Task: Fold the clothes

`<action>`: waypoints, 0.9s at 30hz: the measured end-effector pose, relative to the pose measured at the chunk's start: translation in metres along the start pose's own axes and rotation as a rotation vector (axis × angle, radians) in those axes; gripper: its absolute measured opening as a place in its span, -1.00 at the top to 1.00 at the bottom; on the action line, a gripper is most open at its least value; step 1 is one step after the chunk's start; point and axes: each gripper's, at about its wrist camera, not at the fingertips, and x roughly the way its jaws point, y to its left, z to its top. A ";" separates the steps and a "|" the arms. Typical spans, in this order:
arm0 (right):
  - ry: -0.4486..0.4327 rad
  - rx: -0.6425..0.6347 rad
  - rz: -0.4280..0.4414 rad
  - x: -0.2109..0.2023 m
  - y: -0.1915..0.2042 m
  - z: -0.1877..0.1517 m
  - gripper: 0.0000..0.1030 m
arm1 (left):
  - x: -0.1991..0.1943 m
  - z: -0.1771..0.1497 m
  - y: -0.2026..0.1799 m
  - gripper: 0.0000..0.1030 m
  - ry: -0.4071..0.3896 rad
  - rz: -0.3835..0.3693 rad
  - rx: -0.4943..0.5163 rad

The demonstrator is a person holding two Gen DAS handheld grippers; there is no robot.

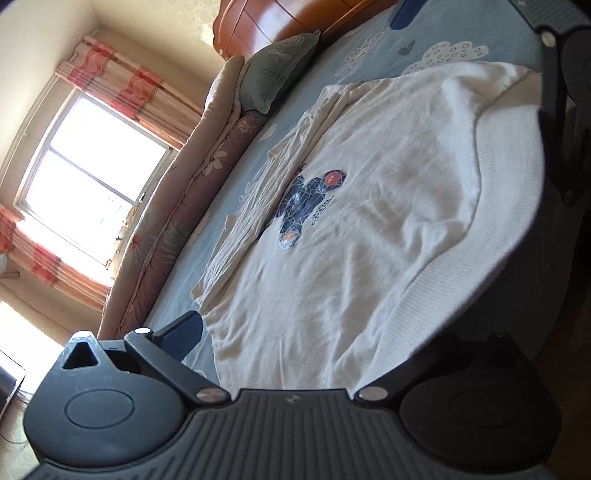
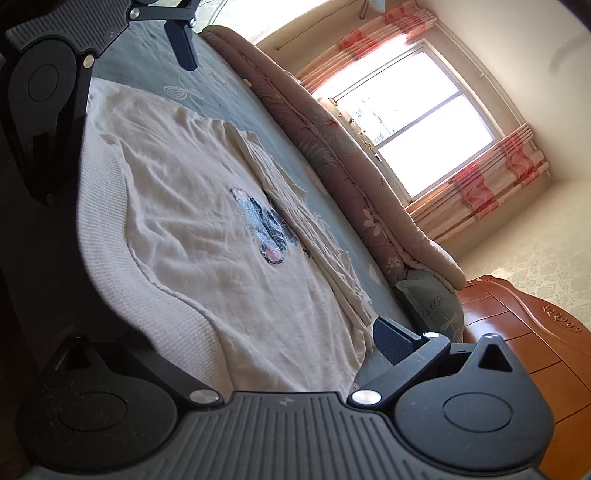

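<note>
A cream sweater (image 1: pixel 369 229) with a dark blue print (image 1: pixel 306 199) lies flat on the blue bed sheet (image 1: pixel 369 48). Its ribbed hem (image 1: pixel 506 206) runs along the near bed edge, and a sleeve (image 1: pixel 251 214) is folded along the far side. My left gripper (image 1: pixel 332 343) stands wide open, with one end of the sweater between its fingers. My right gripper (image 2: pixel 232 343) is wide open at the other end of the sweater (image 2: pixel 207 229), one pad (image 2: pixel 395 343) resting beside the fabric edge. Each view shows the opposite gripper's finger (image 1: pixel 402 14) (image 2: pixel 183 48) across the garment.
A rolled floral quilt (image 1: pixel 192 206) (image 2: pixel 332 162) lies along the far side of the bed, with a green pillow (image 1: pixel 280 70) at its end. A wooden headboard (image 2: pixel 517 325) stands behind the pillow. A bright window (image 2: pixel 413 118) with pink curtains is beyond.
</note>
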 end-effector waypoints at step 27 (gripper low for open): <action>0.027 -0.057 -0.225 0.009 -0.010 -0.002 -1.00 | 0.019 -0.020 0.038 -0.99 0.029 0.150 -0.053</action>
